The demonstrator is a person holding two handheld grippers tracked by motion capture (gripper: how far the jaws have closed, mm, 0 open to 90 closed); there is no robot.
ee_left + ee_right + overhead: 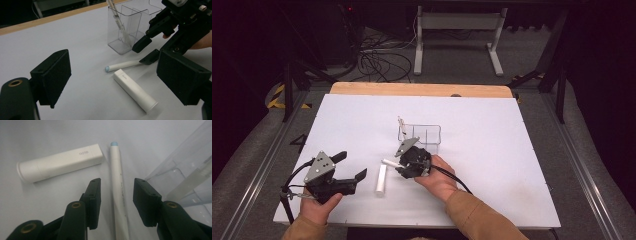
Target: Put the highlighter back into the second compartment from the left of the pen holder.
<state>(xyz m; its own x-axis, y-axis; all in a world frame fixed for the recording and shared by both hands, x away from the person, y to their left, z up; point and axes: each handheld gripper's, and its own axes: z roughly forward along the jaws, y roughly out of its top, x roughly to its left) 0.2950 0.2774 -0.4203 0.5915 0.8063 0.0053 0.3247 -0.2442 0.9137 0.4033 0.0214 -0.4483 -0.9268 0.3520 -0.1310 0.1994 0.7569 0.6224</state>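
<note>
**Right gripper straddles a thin white pen beside the clear organizer**

At the left of the high view, the left gripper (352, 169) hovers low over the white table (492, 200), jaws spread wide with nothing between them. Its own view confirms the gap: bare table lies between the two black pads (53, 75), a detail the high view leaves small.

Just right of it lies a thick white tube (382, 179), with its long axis running toward and away from the person in the high view. The right gripper view adds what the others miss: small grey lettering near the tube's squared end (60, 162).

Next comes the thin white pen (389, 162), flat on the table, its long axis roughly crosswise to the tube, one end close to the tube's far end. The left gripper view shows its pale blue tip (107, 68) pointing away from the right gripper (398, 166). In the right gripper view the pen (119, 195) runs straight up between the jaws, which stand partly open on either side of it; a sliver of table shows at each side, so the pads are not pressing it.

Farther right stands a clear plastic organizer (427, 135) with compartments, very close to the right gripper. A clear pen (118, 22) leans in one compartment.
</note>
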